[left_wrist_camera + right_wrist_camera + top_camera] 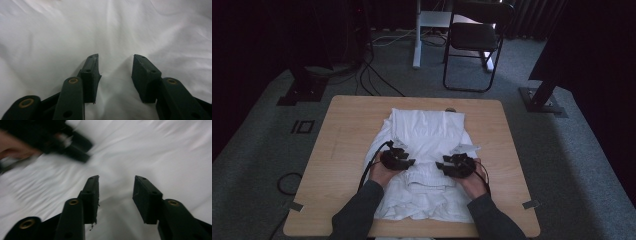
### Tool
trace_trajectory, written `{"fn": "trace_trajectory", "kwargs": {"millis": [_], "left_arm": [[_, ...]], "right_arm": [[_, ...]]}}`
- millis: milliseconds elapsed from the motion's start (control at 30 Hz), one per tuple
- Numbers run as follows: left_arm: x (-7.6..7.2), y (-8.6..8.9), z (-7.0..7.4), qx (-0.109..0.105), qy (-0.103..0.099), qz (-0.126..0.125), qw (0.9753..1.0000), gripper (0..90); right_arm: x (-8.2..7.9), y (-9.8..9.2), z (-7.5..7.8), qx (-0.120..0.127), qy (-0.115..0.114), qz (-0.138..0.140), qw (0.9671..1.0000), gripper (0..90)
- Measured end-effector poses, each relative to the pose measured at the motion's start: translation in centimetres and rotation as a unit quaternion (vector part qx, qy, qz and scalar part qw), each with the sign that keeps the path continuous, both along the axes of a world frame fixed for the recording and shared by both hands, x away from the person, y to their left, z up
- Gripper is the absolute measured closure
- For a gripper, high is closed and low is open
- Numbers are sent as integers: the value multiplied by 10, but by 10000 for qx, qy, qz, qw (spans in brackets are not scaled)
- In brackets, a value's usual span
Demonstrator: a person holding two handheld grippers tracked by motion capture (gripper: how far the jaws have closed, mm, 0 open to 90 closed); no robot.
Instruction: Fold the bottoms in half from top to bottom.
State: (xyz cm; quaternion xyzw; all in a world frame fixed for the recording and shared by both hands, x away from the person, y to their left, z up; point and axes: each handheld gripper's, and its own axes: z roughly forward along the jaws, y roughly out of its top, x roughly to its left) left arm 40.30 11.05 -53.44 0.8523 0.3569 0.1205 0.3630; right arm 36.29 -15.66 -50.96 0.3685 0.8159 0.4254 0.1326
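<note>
Here both the left gripper (412, 161) and right gripper (439, 165) hover spread wide above the crumpled white garment (427, 131), tips facing.

Lab or studio space: grey carpet (257, 150), floor cables (372, 75), folding chair (474, 37), stand bases (544, 100), wooden desk (337, 150).
</note>
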Motion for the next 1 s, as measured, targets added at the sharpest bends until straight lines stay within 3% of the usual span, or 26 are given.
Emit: {"fn": "trace_trajectory", "kwargs": {"millis": [133, 200, 333, 433, 500, 533, 600, 700, 733, 767, 833, 1000], "left_arm": [[12, 7, 17, -136, -469, 410, 9980, 506], [24, 11, 19, -100, -565, 625, 9964, 505], [46, 19, 4, 105, -305, 829, 9960, 510], [47, 22, -8, -5, -228, 784, 9967, 512], [45, 23, -11, -65, -253, 773, 9967, 511], [40, 27, -15, -177, -161, 692, 9973, 511], [30, 32, -17, -303, -152, 673, 9972, 510], [20, 35, -18, -404, -111, 647, 9970, 511], [1, 37, -20, -429, -165, 632, 9969, 511], [-5, 37, -20, -422, -187, 644, 9969, 509], [-23, 36, -21, -398, -227, 605, 9971, 508], [-49, 37, -21, -411, -159, 552, 9975, 503]], "right_arm": [[36, -4, 12, -173, -313, -314, 9989, 493], [56, -4, 12, -293, -383, -503, 9976, 480], [92, -7, -7, -455, -148, -890, 9949, 439], [104, -9, -26, -553, 161, -1034, 9930, 419], [104, -10, -32, -573, 222, -1044, 9926, 421], [103, -11, -37, -551, 271, -1052, 9926, 423], [93, -14, -47, -384, 137, -1090, 9932, 419], [85, -15, -48, -391, 112, -1044, 9937, 419], [81, -15, -48, -393, 115, -1021, 9939, 419], [65, -15, -49, -393, 55, -954, 9947, 419], [52, -15, -51, -355, 0, -903, 9953, 420], [21, -16, -53, -347, -64, -799, 9962, 420]]}}
